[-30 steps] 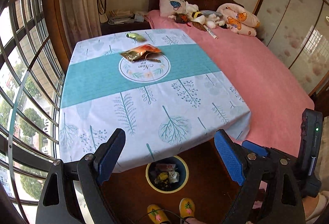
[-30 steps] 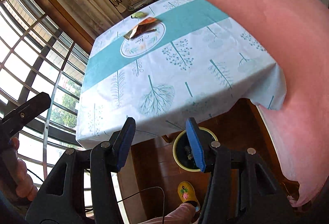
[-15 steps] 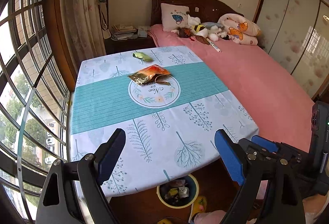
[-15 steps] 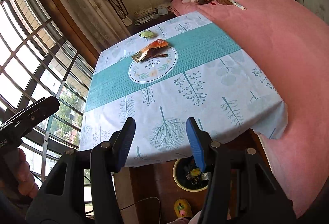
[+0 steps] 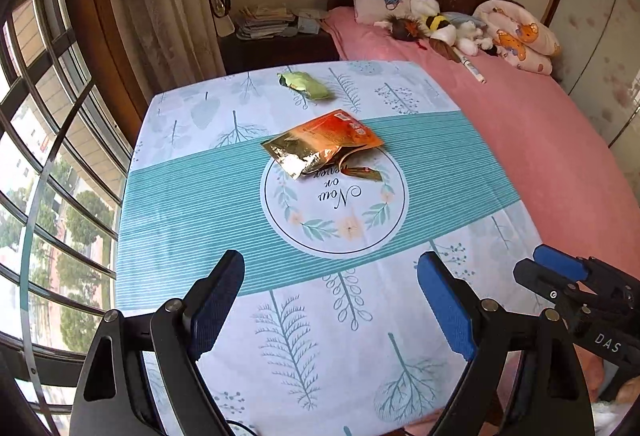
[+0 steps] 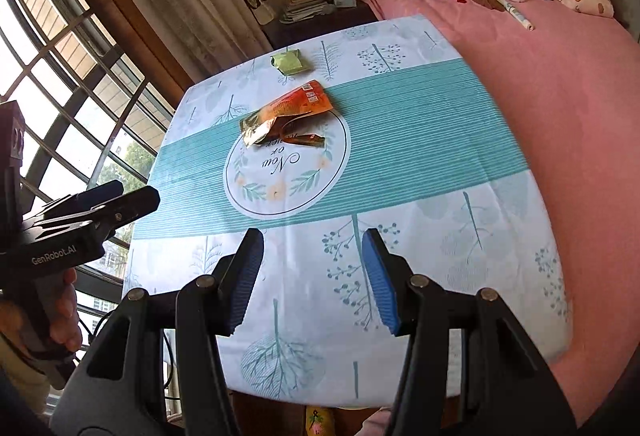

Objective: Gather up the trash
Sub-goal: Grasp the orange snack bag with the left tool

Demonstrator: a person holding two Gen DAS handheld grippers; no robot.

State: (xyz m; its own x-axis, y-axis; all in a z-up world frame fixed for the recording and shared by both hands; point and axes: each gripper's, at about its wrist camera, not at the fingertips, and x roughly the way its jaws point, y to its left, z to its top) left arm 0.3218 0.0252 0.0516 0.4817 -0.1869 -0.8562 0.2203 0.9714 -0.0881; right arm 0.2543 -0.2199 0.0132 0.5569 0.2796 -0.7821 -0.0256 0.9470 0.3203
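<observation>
An orange and gold foil wrapper (image 5: pixel 320 144) (image 6: pixel 286 112) lies on the round emblem in the middle of the table. A torn brown strip (image 5: pixel 362 172) (image 6: pixel 308 139) rests just beside it. Farther back sits a crumpled green wrapper (image 5: pixel 306 84) (image 6: pixel 289 63). My left gripper (image 5: pixel 330 300) hovers open over the near part of the tablecloth, nothing between its blue pads. My right gripper (image 6: pixel 312 276) is open too, also empty, above the near edge. Each gripper shows at the side of the other's view.
The table (image 5: pixel 180 196) wears a white and teal leaf-print cloth. A pink bed (image 5: pixel 540 140) with pillows and stuffed toys runs along the right. A barred window (image 5: pixel 48 156) and curtain close the left. A nightstand with papers (image 5: pixel 268 24) stands behind the table.
Both grippers have risen and moved forward over the table; the wrappers now look larger and closer. The bin under the table edge has dropped out of view. Both jaws stayed open.
</observation>
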